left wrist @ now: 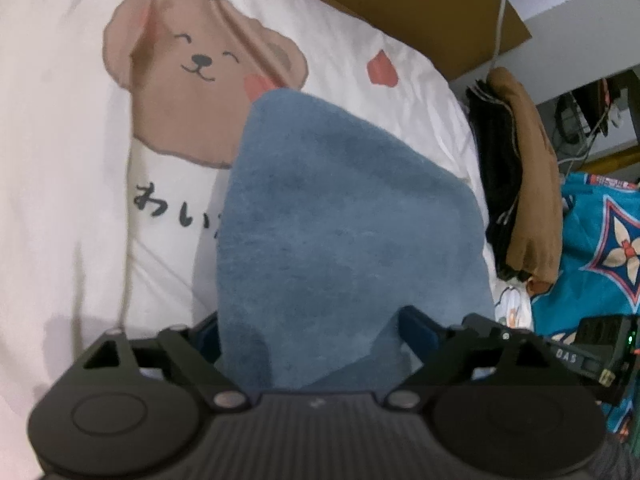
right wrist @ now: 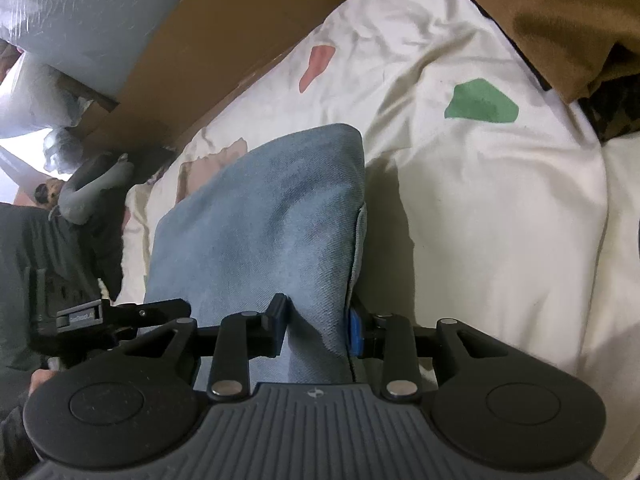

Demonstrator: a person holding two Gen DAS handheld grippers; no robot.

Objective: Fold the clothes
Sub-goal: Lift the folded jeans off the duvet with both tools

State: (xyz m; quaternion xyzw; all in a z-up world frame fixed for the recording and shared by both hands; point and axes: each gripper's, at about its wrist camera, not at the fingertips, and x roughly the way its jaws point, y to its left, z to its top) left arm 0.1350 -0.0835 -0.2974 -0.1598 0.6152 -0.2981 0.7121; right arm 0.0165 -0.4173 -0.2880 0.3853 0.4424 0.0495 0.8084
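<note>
The blue cloth (left wrist: 344, 220) lies on a white bedsheet (left wrist: 60, 160) printed with a brown bear (left wrist: 200, 68), a red heart (left wrist: 382, 68) and dark lettering; in the left wrist view the left gripper (left wrist: 308, 332) stands wide, the cloth bunched between its spread fingers, and whether the pads press on it cannot be told; in the right wrist view the right gripper (right wrist: 316, 328) is narrowed around a fold of the same cloth, both pads against the fabric; a green patch (right wrist: 480, 104) shows on the sheet beyond; a stack of dark and brown clothes (left wrist: 520, 176) sits at the sheet's right edge, beside a teal patterned cover (left wrist: 608, 240); brown cardboard (right wrist: 208, 40) borders the far side.
</note>
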